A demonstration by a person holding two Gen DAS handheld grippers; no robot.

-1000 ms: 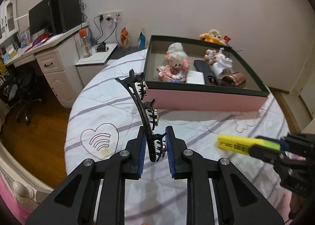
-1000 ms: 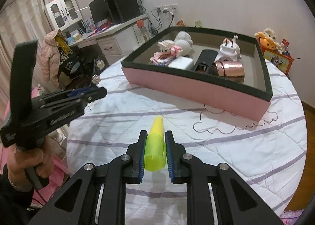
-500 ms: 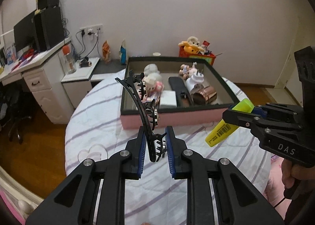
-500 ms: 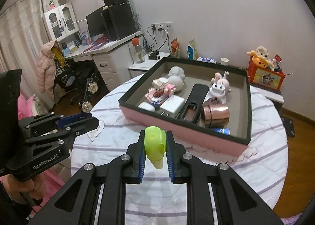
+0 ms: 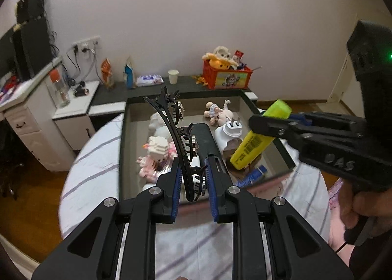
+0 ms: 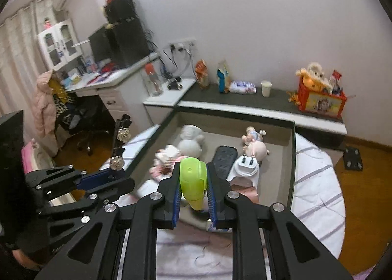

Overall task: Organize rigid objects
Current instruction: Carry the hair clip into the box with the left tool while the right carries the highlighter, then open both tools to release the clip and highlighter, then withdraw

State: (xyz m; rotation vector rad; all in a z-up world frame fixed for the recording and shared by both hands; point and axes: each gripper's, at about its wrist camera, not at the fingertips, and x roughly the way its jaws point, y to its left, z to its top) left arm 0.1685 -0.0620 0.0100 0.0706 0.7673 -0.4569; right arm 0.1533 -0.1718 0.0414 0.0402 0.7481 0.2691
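Both grippers hang over the near rim of the open storage box [image 5: 122, 147], which sits on a round surface covered by a white cloth with purple stripes [image 5: 93, 157]. The left gripper [image 5: 193, 179] has its fingers closed on the lower end of a long black hair clip [image 5: 171, 130]; the clip stands up and arcs away toward 11 o'clock in the left wrist view, its small metal ornaments facing right. The right gripper [image 6: 193, 188] has its fingers clamped on a yellow-green highlighter [image 6: 193, 182], gripped near the cap end. In the left wrist view the same highlighter [image 5: 259, 140] sits at 2 o'clock from the clip, tilted, barcode label visible, its lower end pointing down into the box. A hand [image 5: 362, 209] holds the right gripper's handle at the right edge. Inside the box lie a pink block figure [image 5: 156, 155], a white round figure [image 6: 191, 140], a black remote control [image 6: 224, 160], a white plug adapter [image 6: 245, 168] with prongs up, a small doll [image 6: 253, 142] and a blue-labelled item [image 5: 252, 176] at the near wall. At 12 o'clock beyond the box, a low dark shelf [image 6: 245, 101] carries a paper cup [image 6: 266, 87] and a red toy crate [image 6: 321, 101].
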